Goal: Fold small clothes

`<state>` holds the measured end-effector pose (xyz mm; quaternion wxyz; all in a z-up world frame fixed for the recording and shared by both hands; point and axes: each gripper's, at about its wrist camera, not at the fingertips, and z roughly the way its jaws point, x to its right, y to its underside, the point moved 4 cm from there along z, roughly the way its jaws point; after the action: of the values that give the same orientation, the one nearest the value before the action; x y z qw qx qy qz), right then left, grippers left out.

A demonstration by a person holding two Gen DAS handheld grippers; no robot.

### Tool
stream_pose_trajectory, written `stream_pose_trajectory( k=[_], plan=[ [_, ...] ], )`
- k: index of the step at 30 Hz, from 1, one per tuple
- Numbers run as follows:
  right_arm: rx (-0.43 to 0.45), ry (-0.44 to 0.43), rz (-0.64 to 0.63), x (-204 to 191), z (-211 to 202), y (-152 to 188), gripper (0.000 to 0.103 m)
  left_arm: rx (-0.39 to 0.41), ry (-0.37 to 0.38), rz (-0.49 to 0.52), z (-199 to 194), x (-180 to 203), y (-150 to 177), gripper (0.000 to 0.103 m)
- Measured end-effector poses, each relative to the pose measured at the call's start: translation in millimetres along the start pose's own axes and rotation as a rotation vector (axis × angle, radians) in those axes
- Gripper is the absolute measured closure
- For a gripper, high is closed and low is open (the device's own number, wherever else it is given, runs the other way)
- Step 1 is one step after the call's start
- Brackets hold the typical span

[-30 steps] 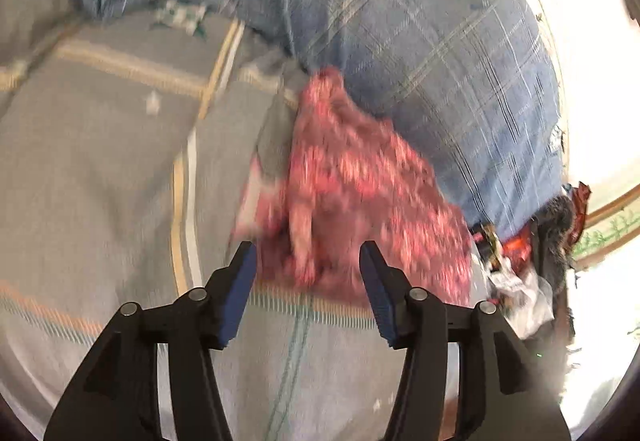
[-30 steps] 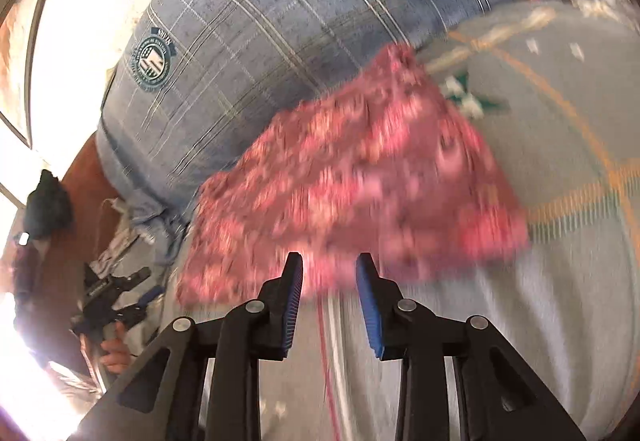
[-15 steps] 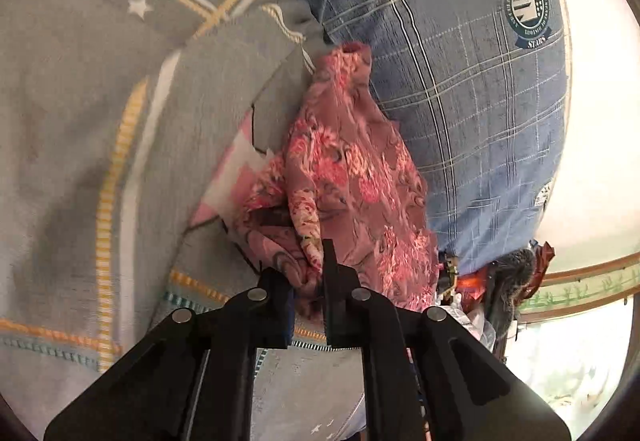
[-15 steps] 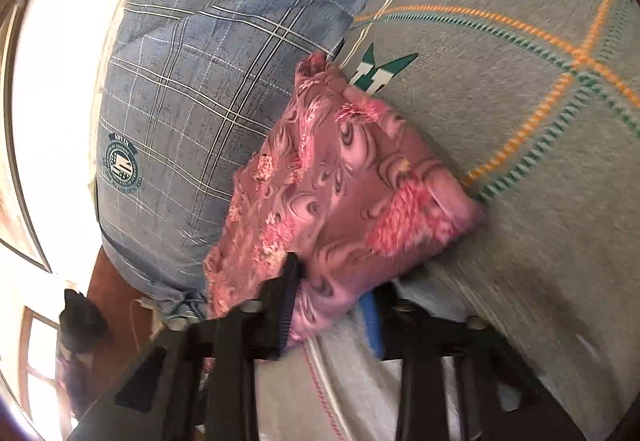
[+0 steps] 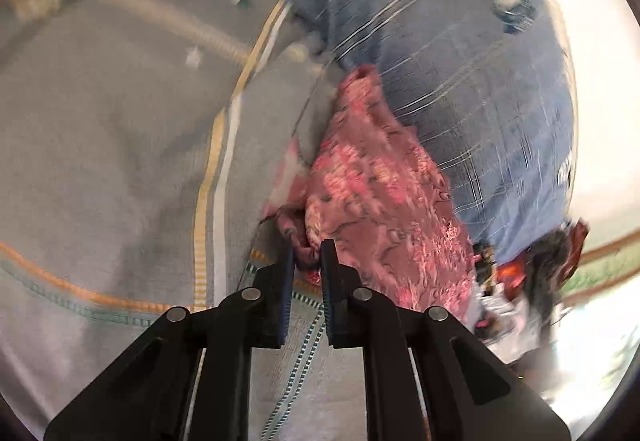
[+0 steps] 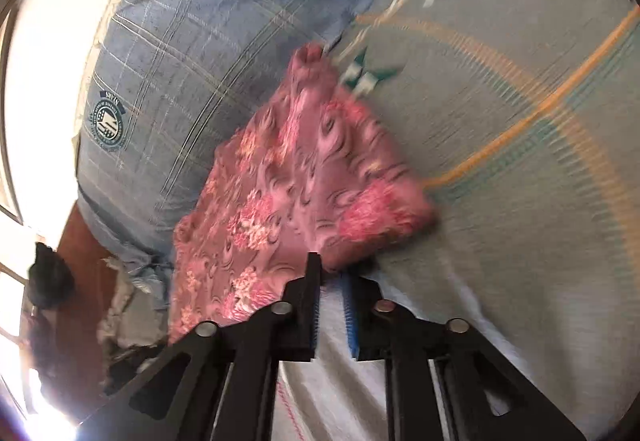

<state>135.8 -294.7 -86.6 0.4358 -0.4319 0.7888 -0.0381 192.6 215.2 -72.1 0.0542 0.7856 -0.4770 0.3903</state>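
Observation:
A pink floral garment (image 5: 380,193) lies bunched on a grey striped bedsheet (image 5: 120,161), up against a blue plaid pillow (image 5: 460,61). My left gripper (image 5: 306,253) is shut on a fold at the garment's near edge. From the right wrist view the same garment (image 6: 288,177) spreads as a flat folded wedge on the sheet (image 6: 520,241). My right gripper (image 6: 331,273) sits at its near edge with the jaws opening. A gap shows between its pads, and the cloth's hem lies just at the fingertips, not pinched.
The blue plaid pillow (image 6: 192,41) with a round badge borders the garment on the far side. Dark clutter (image 5: 520,273) hangs past the bed's edge. A dark bundle (image 6: 48,281) lies on the brown floor by a bright window.
The left jaws went from wide apart to shut on the garment's fold. The right jaws closed on the garment's edge half a second ago and have now parted.

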Motion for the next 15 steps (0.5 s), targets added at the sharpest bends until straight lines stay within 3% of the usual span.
stream_pose_trajectory(
  k=[2,3,4,5,8,10,14,15],
  plan=[
    [0.123,0.019,0.013,2.3,-22.7,-19.4,0.086,0.054,-0.02,0.07,-9.1,19.3,-7.1,0.092],
    [0.152,0.011,0.011,0.8,-24.7,-27.3,0.082,0.073,-0.019,0.109,-8.5,31.0,-12.0,0.081],
    [0.148,0.001,0.002,-2.5,-20.7,-36.7,0.07,0.077,-0.014,0.157,-2.4,46.2,-17.6,0.071],
    [0.133,-0.003,-0.007,-6.6,-12.3,-45.1,0.065,0.072,-0.019,0.187,5.7,56.0,-21.6,0.053],
    [0.058,0.01,-0.052,-22.4,31.9,-62.2,0.065,0.047,-0.049,0.27,44.2,81.6,-36.0,0.05],
    [0.051,0.089,-0.099,-28.4,57.9,-72.9,0.065,0.03,-0.114,0.332,70.4,90.4,-44.0,0.05],
    [0.041,0.197,-0.133,-33.4,99.1,-87.9,0.059,0.026,-0.179,0.384,107.2,83.5,-57.0,0.05],
    [0.023,0.198,-0.14,-34.1,108.0,-88.6,0.061,0.038,-0.228,0.383,114.7,76.9,-61.0,0.05]
  ],
)
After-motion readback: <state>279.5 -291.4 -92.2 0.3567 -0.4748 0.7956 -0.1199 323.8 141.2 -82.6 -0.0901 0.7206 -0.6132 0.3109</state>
